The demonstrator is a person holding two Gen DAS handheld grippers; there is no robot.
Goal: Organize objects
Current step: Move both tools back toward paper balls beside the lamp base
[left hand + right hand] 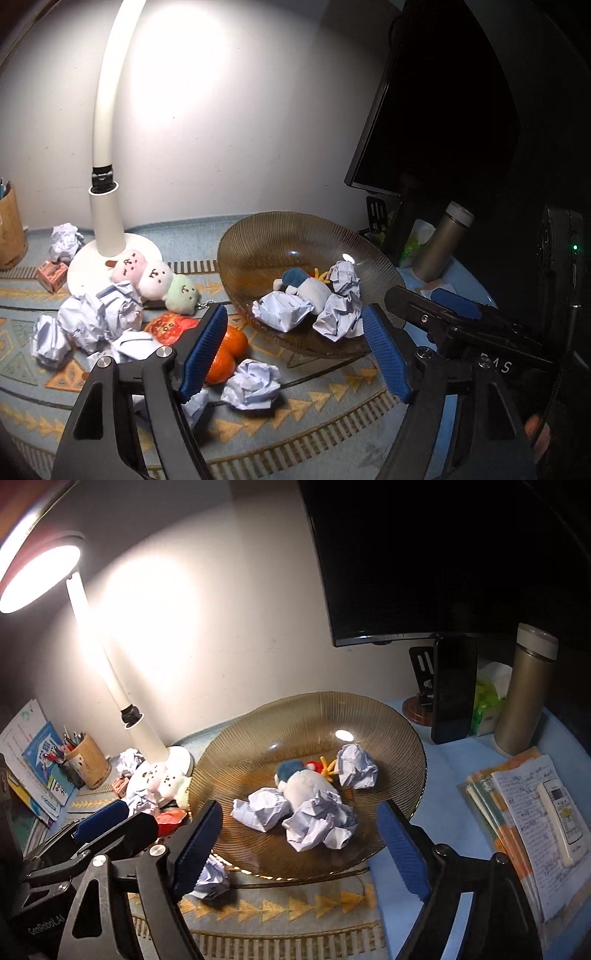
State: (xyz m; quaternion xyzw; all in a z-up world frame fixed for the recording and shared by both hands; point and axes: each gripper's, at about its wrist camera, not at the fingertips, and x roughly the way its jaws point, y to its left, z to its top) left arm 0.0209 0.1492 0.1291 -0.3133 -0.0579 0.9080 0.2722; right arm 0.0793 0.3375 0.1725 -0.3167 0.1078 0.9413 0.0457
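A ribbed brown glass bowl (258, 236) (388, 716) sits on the patterned mat. It holds a blue-and-white plush toy (308, 286) (304, 781) and three crumpled paper balls (286, 308) (319, 825). My left gripper (295, 350) is open and empty, above the mat in front of the bowl. Near it lie a loose paper ball (253, 384), two oranges (229, 350), a red packet (168, 325), several more paper balls (96, 317) and a three-headed plush (155, 277). My right gripper (299, 845) is open and empty, over the bowl's near rim.
A white desk lamp (107, 206) (122, 701) stands at the back left. A dark monitor (424, 554), a phone on a stand (452, 690) and a metal flask (524, 690) stand at the back right. Papers with a remote (561, 816) lie on the right, a pen holder (88, 760) on the left.
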